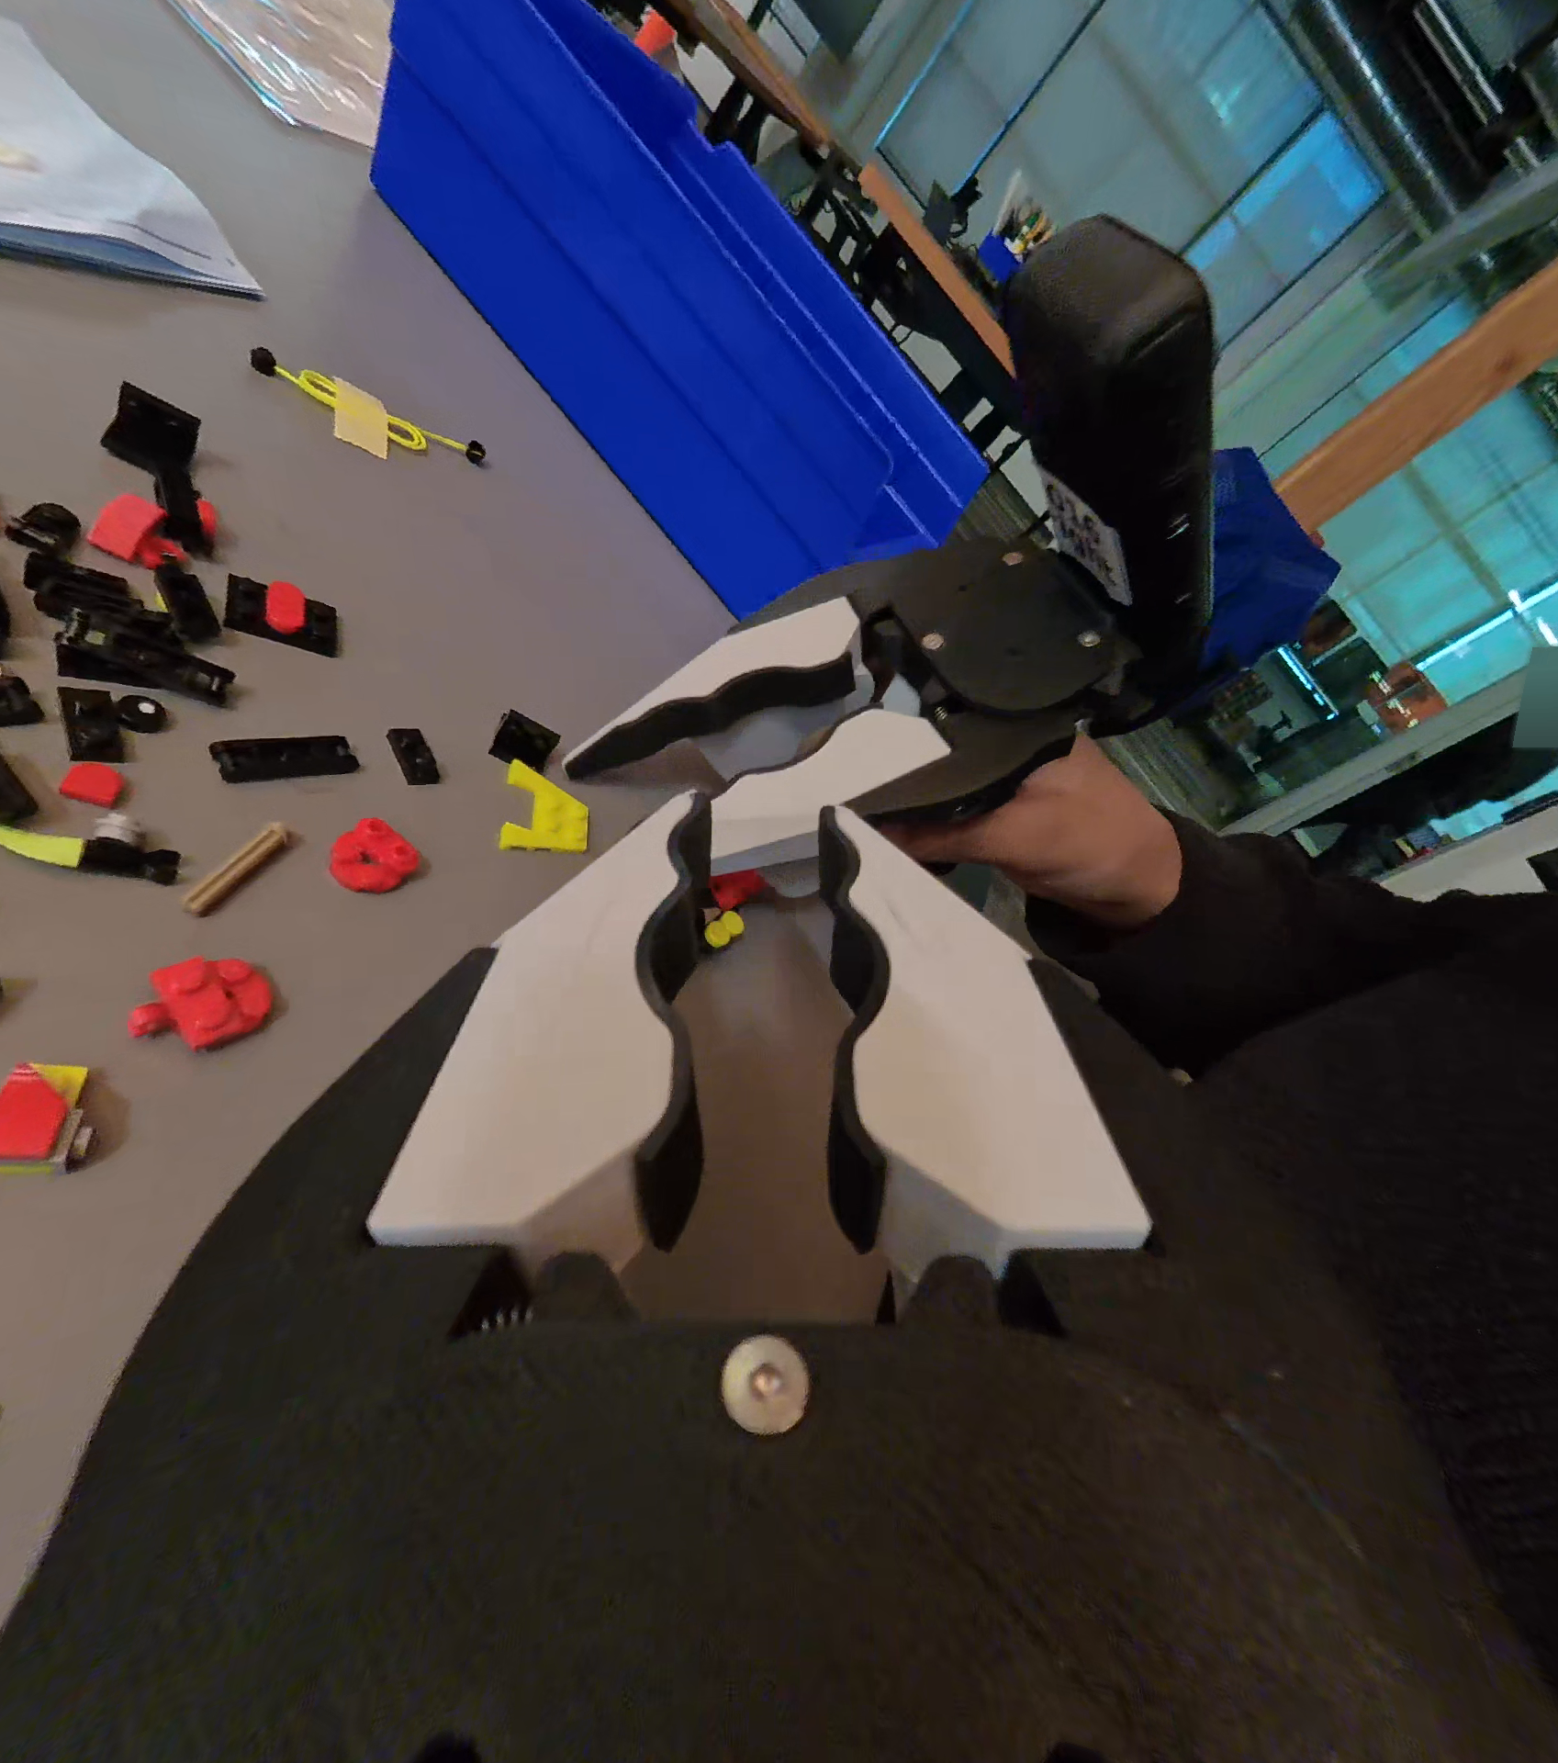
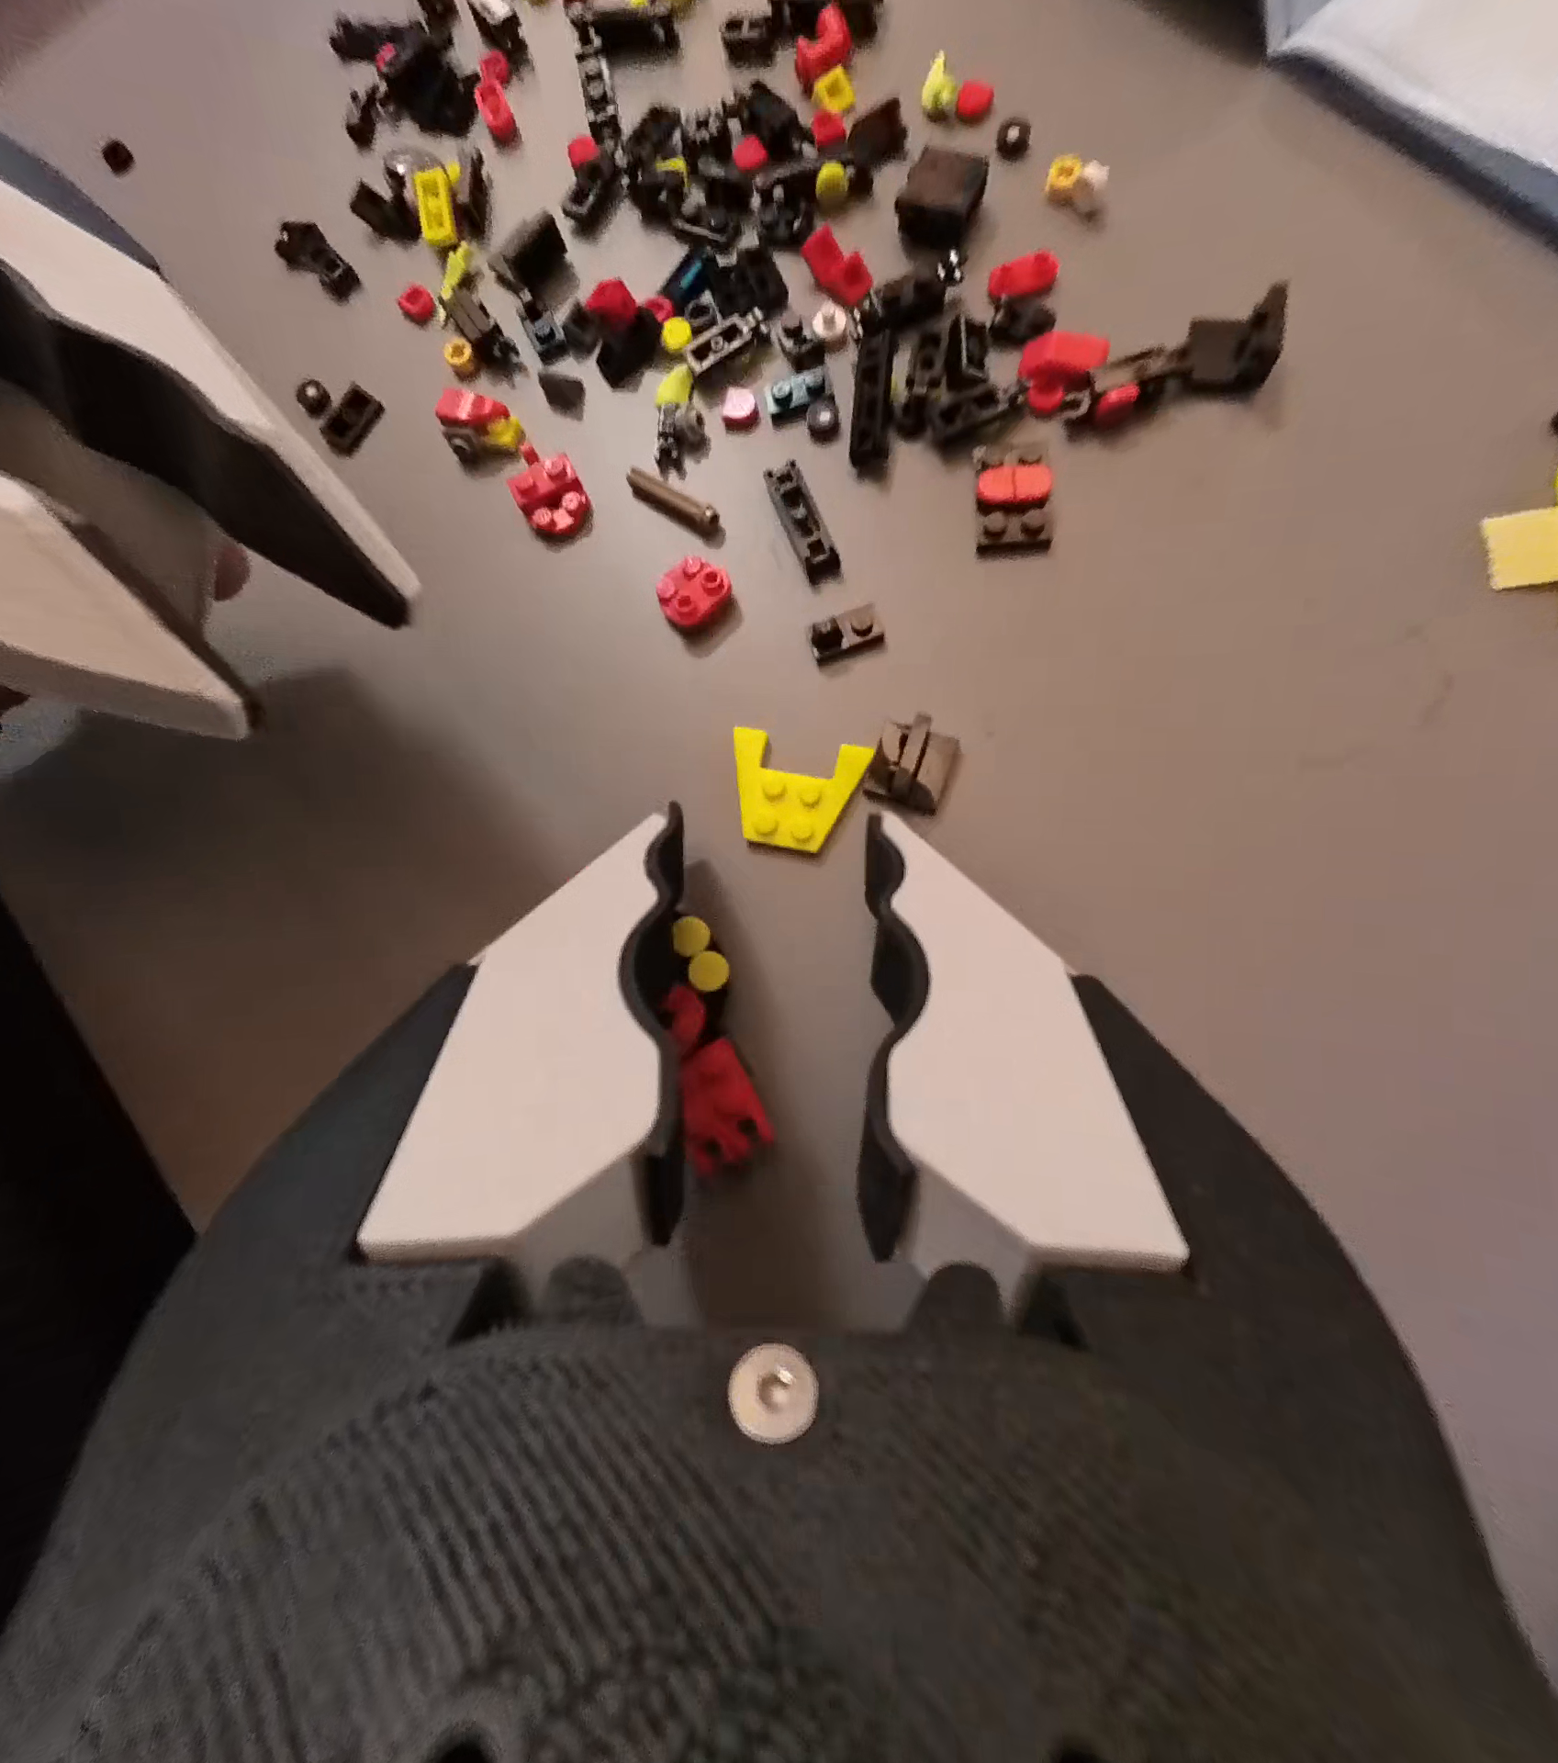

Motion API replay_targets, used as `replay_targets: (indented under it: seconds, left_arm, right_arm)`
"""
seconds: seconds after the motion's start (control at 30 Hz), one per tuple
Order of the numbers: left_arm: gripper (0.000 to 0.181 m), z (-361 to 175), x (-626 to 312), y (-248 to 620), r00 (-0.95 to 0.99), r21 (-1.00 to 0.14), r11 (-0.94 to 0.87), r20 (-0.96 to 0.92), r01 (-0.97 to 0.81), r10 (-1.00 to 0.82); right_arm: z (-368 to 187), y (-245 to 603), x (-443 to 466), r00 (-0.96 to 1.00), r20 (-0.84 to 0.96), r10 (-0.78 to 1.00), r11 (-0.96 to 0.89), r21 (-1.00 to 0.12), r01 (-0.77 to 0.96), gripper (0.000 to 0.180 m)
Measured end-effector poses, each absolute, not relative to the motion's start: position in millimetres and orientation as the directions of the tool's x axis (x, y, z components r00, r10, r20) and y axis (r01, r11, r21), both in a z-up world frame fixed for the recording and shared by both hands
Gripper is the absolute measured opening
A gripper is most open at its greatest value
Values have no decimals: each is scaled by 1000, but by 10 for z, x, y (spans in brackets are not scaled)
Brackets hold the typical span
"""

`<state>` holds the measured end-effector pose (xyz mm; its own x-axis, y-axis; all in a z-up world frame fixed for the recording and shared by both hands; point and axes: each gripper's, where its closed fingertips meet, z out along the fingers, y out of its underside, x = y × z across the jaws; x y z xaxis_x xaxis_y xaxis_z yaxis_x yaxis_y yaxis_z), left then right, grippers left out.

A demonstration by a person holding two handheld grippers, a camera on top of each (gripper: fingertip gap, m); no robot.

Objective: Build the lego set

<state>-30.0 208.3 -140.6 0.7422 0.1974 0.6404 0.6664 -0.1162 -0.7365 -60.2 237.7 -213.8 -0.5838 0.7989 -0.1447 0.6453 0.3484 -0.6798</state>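
My right gripper (image 2: 775, 840) is spread, a small red-and-yellow lego assembly (image 2: 713, 1068) against its left finger. My left gripper (image 1: 765, 820) is spread too, over the grey tabletop (image 1: 469, 572). A yellow notched wedge plate (image 2: 794, 787) lies just ahead.

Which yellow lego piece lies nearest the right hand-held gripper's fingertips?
The yellow notched wedge plate, just ahead of the right hand-held gripper; other yellow bits sit far off in the pile.
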Motion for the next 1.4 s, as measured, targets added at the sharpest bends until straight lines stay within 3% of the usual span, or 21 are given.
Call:
replay_targets:
  seconds: [0.17, 0.3, 0.47, 0.57, 0.63, 0.83, 1.1, 1.4]
  left_arm:
    - [20, -1423, -332, 2057, 717, -713, -105, 667, 693, 201]
    - [20, -1428, -318, 2047, 733, -727, -119, 648, 676, 206]
    - [25, -1492, -290, 2040, 775, -756, -180, 592, 629, 222]
    - [32, -1643, -218, 2055, 803, -753, -281, 550, 595, 228]
    - [36, -1742, -163, 2082, 837, -757, -357, 500, 548, 223]
    - [42, -1969, -171, 2198, 958, -791, -542, 211, 284, 194]
    - [38, -2006, -216, 2270, 905, -737, -527, 378, 423, 196]
    - [32, -2084, -213, 2343, 902, -701, -576, 393, 420, 180]
  right_arm:
    - [-2167, 2340, -669, -607, -65, 792, 418, -668, 615, 22]
    - [-2153, 2315, -652, -650, -16, 760, 477, -665, 574, 21]
    - [-1678, 2329, -516, -742, 13, 670, 460, -792, 401, 21]
    - [-1501, 2528, -352, -787, 123, 605, 536, -793, 288, 21]
    - [-1512, 2613, -236, -819, 152, 554, 587, -768, 255, 21]
    - [-1893, 2625, -23, -890, 4, 455, 644, -692, 326, 20]
    - [-1985, 2606, -31, -928, -29, 372, 662, -693, 287, 20]
    - [-2047, 2574, -59, -940, -64, 335, 662, -694, 283, 20]
